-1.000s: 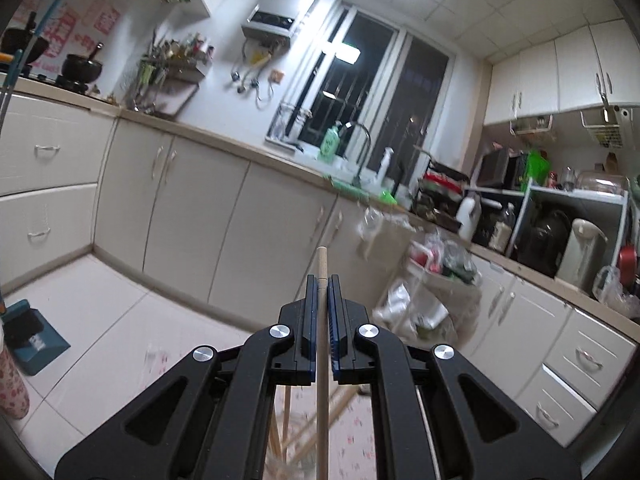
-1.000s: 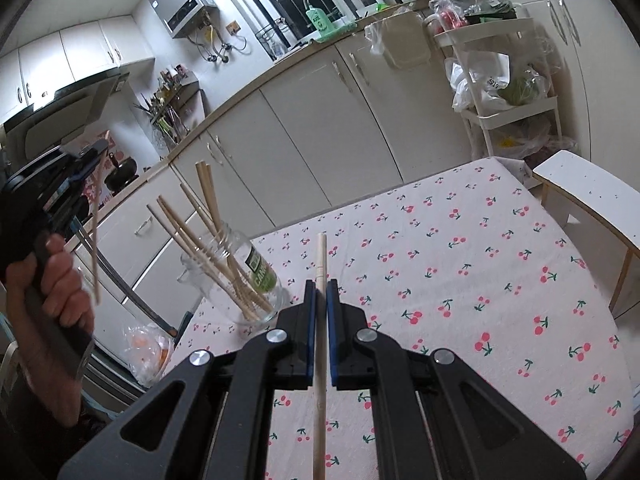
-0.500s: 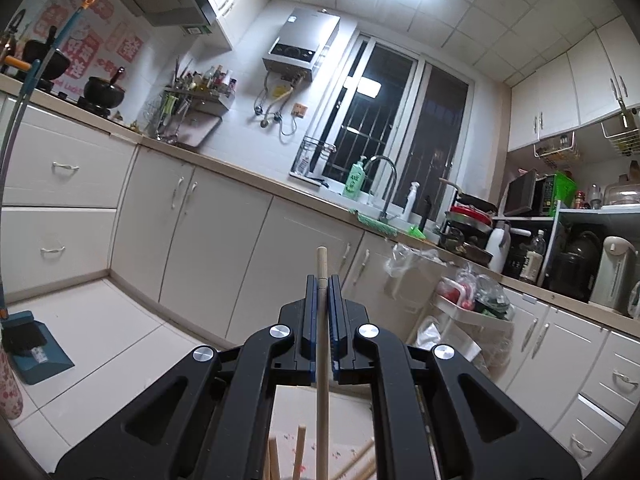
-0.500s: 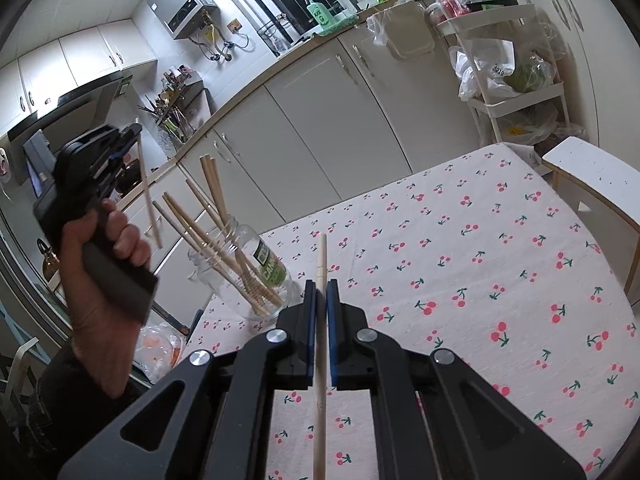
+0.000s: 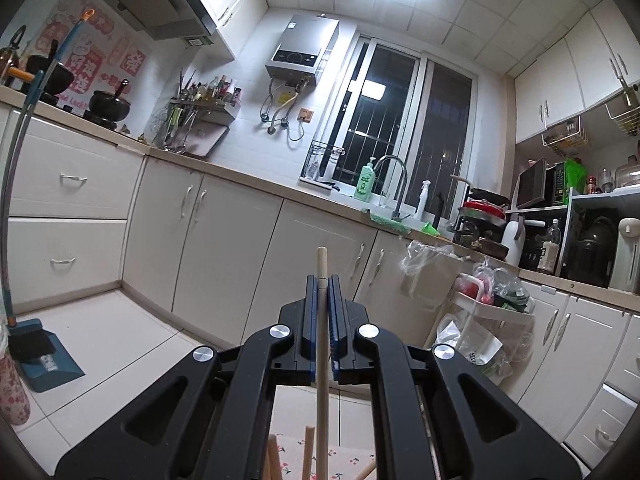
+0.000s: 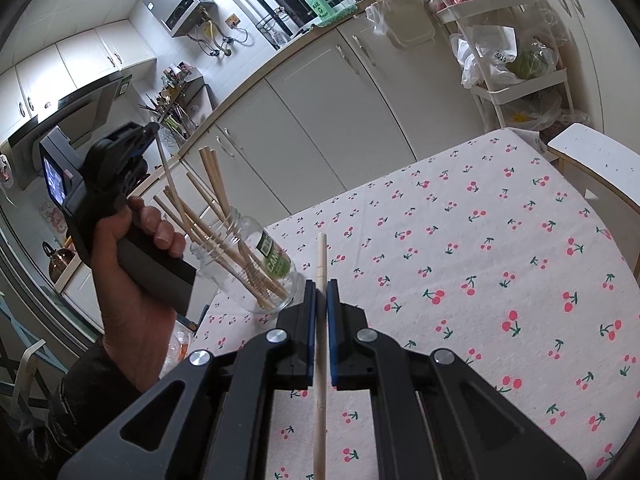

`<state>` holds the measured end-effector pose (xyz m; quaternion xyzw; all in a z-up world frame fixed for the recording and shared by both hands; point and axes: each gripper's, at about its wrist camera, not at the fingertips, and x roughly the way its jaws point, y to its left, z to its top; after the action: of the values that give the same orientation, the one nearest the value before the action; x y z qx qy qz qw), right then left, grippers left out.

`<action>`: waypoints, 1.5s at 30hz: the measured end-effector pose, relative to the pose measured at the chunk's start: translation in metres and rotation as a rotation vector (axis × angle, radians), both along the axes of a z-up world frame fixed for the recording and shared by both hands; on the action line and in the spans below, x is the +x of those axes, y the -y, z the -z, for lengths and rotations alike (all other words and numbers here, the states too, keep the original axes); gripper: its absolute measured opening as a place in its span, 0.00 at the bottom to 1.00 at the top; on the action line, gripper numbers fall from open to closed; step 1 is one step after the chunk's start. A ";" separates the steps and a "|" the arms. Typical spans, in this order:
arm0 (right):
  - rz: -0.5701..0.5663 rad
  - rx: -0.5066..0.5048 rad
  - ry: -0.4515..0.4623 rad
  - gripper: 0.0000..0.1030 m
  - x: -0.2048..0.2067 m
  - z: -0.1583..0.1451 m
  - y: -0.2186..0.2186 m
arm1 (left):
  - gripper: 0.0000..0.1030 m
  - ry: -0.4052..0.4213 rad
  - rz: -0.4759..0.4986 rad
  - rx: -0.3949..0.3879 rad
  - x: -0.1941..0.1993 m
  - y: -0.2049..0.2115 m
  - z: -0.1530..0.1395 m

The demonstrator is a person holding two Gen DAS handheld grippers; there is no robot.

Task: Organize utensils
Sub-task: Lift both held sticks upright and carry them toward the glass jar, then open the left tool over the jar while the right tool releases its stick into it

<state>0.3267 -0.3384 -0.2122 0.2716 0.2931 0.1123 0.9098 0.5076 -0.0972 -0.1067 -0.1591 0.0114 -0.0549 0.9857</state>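
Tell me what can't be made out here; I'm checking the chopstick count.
- Jar base: right wrist view, hidden behind the left hand.
- Chopsticks in jar: they overlap, so no count.
- Left gripper's chopstick: left wrist view, lower end cut off by the bottom edge.

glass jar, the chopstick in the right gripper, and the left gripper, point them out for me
glass jar (image 6: pixel 256 270), right wrist view, clear side wall
chopstick (image 6: pixel 321 256), right wrist view, shaft above the pads
left gripper (image 6: pixel 154 130), right wrist view, fingertips

One glass jar (image 6: pixel 256 264), roughly seven chopsticks (image 6: pixel 216 224) in it, and two tongs-held chopsticks (image 6: pixel 320 320).
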 end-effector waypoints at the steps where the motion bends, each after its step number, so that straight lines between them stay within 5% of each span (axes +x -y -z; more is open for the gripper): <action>1: -0.001 0.001 -0.001 0.06 0.000 0.000 0.000 | 0.05 0.003 -0.005 0.001 0.000 0.000 0.002; 11: -0.005 0.008 -0.012 0.06 0.002 0.003 0.000 | 0.05 0.023 -0.022 0.043 -0.006 0.005 0.013; 28: 0.012 0.038 0.020 0.06 -0.001 -0.004 0.003 | 0.08 -0.071 0.073 0.171 -0.041 0.004 0.041; 33: 0.015 0.081 0.069 0.06 -0.001 -0.021 0.000 | 0.41 -0.082 0.084 0.208 -0.059 -0.005 0.034; 39: 0.013 0.137 0.239 0.06 0.014 -0.066 -0.017 | 0.59 -0.066 0.052 0.217 -0.100 -0.038 0.023; 45: 0.030 0.164 0.416 0.06 0.049 -0.107 -0.045 | 0.68 -0.143 -0.018 0.179 -0.119 -0.083 0.046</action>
<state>0.3761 -0.2938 -0.1054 0.3199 0.0848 0.1757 0.9271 0.3887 -0.0144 -0.1531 -0.0739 0.0853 -0.0332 0.9931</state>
